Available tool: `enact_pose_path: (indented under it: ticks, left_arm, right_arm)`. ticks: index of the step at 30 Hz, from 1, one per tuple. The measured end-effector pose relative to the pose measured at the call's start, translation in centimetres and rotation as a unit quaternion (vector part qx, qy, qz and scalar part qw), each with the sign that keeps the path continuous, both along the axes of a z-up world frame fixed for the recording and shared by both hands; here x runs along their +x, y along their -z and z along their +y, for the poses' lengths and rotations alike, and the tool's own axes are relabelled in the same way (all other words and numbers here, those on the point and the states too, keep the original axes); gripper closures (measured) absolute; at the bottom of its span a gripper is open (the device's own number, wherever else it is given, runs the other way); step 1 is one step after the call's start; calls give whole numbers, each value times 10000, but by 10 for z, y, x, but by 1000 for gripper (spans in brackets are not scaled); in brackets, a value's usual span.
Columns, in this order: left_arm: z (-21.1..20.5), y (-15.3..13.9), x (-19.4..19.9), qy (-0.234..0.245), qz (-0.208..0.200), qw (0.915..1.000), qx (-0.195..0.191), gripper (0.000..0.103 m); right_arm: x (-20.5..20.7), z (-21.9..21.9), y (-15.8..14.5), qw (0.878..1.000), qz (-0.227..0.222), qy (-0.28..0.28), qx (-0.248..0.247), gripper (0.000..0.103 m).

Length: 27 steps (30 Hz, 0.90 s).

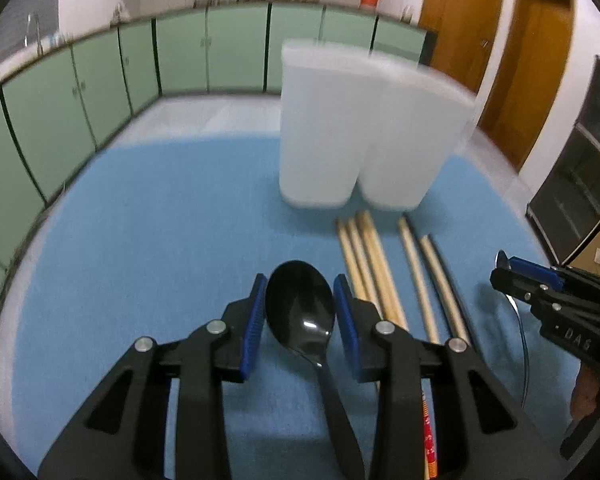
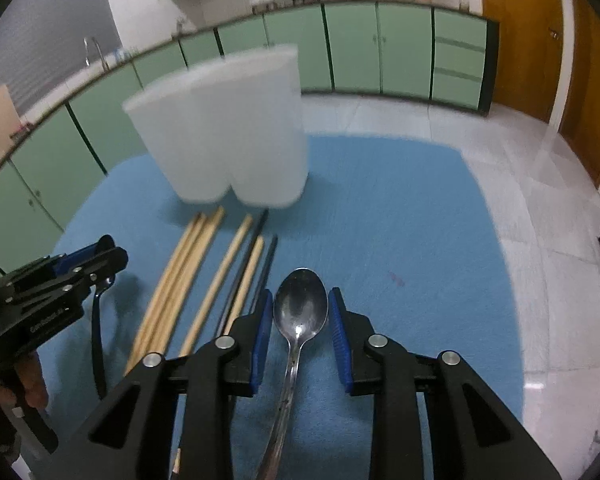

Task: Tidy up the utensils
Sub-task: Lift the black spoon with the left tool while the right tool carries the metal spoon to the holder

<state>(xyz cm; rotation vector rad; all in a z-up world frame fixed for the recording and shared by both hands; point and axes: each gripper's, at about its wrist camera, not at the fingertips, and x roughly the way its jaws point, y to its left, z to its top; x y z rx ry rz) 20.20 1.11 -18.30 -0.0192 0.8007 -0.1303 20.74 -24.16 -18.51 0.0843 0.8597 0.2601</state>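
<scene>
Green cabinet fronts (image 2: 352, 48) and a pale tiled floor surround a tabletop (image 1: 160, 220) covered in blue cloth. Step in hand, by judgement: the pick-up of 2 spoons, 1 per gripper, before sorting. The left gripper (image 1: 300, 316) has its fingers (image 1: 252, 328) apart, 1 on each side of the bowl of a glossy black spoon (image 1: 300, 312); whether the blue pads touch the bowl cannot be told, and a narrow gap seems to remain. The right gripper (image 2: 300, 320) likewise straddles a dull steel spoon (image 2: 300, 312), fingers (image 2: 260, 332) apart with a slim gap at each side of the bowl. Each spoon lies bowl forward between the fingertips, its handle running back under the gripper body. To the right of the left fingers and to the left of the right fingers lie about 5 pale wooden chopsticks (image 1: 376, 272) and some dark chopsticks (image 2: 266, 256), roughly parallel. Ahead of both fingertips, beyond the chopstick tips, stand 2 translucent white containers (image 1: 356, 128), upright and touching, blurred in both views. The next move calls for closing firmly on each bowl or neck, lifting, then lowering the spoons handle-first or bowl-first into a container; the thin, smooth metal may slip between the pads.
</scene>
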Motion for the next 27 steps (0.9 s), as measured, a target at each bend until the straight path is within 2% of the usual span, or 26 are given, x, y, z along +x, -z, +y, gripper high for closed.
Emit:
enact_pose_path:
  ticks: [4, 9, 14, 19, 27]
  left_arm:
    - [1, -13, -9, -12, -506, 9987, 104, 71]
    - [0, -28, -11, -56, -879, 9961, -3, 71]
    - [-1, -54, -10, -76, -1309, 9913, -70, 71]
    - [-3, -95, -2, -113, -1877, 9820, -170, 71]
    - [-20, -159, 38, -85, -2742, 9611, -315, 71]
  right_arm:
    - [-7, -4, -14, 9993, -375, -30, 42, 75]
    - [-7, -5, -32, 9971, -752, -44, 63, 75]
    - [-7, -10, -64, 9926, -1192, -42, 227, 75]
    - [5, -15, -105, 9845, -1700, -95, 412, 75]
    - [37, -15, -159, 9700, -2371, -156, 521, 75]
